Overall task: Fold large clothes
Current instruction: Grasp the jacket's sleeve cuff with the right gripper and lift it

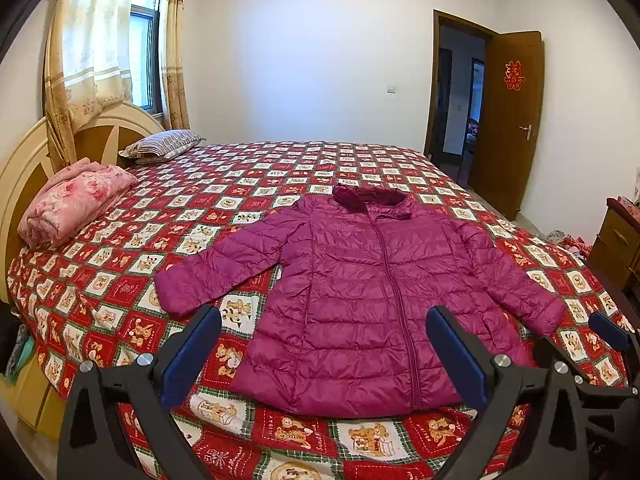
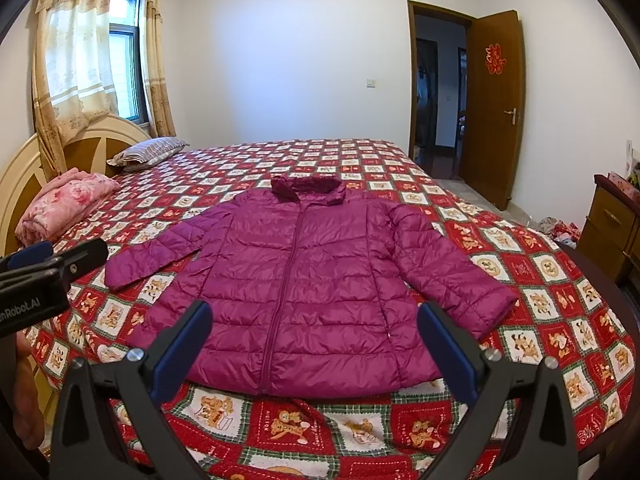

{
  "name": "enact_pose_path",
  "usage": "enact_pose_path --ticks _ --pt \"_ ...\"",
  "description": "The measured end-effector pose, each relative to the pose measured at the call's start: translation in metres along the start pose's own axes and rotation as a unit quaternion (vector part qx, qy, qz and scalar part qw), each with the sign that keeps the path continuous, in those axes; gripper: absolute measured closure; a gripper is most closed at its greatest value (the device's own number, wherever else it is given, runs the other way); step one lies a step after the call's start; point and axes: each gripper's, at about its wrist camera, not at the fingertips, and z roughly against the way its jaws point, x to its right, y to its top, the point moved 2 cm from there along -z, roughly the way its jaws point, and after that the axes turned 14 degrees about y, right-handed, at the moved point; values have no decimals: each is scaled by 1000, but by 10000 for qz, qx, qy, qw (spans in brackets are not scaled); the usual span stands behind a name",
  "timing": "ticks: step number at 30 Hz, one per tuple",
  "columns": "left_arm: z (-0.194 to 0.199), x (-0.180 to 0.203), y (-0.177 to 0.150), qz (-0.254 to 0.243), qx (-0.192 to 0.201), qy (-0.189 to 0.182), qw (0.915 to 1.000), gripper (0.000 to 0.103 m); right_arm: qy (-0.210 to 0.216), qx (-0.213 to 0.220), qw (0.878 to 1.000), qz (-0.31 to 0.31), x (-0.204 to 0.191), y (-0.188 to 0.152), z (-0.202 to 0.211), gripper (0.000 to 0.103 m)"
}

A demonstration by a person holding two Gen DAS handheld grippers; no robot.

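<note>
Jacket [image 1: 360, 300] flat, hem near bed edge

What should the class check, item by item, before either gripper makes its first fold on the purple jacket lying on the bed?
1. Jacket spread flat, front up, zipped: ok.
2. Both sleeves out to the sides, not tucked under: ok.
3. Left gripper open, holding nothing: ok.
4. Right gripper open, holding nothing: ok.
5. Pink folded blanket apart from the jacket: ok.
6. Anything trapped beneath the jacket: cannot tell.

Glossy quilted jacket [image 1: 360, 300], cloth bedspread [image 1: 200, 200]
</note>
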Motion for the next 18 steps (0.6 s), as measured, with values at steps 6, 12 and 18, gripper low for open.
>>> enact_pose_path --ticks 6,12,18 --pt "-5 -1 -4 -72 -18 8 10000 1 46 -39 10000 -52 5 -1 -4 0" --pt "-37 1 0 -305 -122 99 9994 1 -103 -76 9993 -362 57 4 -18 0" --pt "-91 16 10 -585 -337 109 9977 1 -730 -210 9900 -1192 155 -3 -39 0"
